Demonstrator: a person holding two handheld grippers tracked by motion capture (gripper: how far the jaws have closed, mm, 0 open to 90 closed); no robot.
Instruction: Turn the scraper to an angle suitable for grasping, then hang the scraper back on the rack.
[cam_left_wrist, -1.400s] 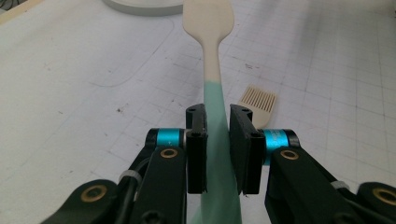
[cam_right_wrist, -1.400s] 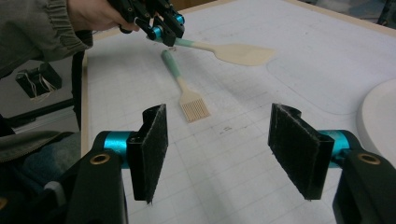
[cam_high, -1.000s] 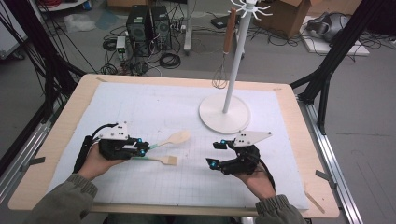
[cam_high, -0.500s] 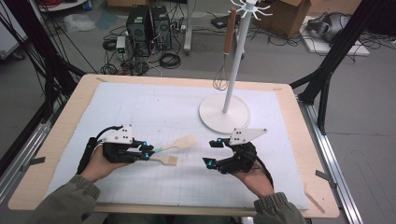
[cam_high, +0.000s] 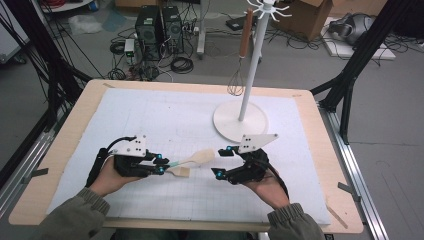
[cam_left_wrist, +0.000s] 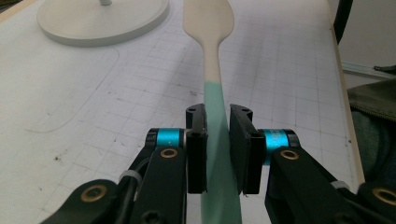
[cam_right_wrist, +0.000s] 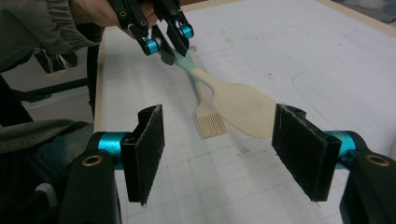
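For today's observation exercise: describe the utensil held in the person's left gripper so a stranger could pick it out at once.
Start at the white stand on the white mat, then look toward the near edge. There the left gripper is shut on a spatula lifted off the mat. Its mint-green handle and smooth oval blade set it apart from the comb-ended brush lying under it.

Lighting is even, diffuse and overhead; shadows are soft. The high view is slightly grainy. Near jaws in both gripper views appear soft-focused.
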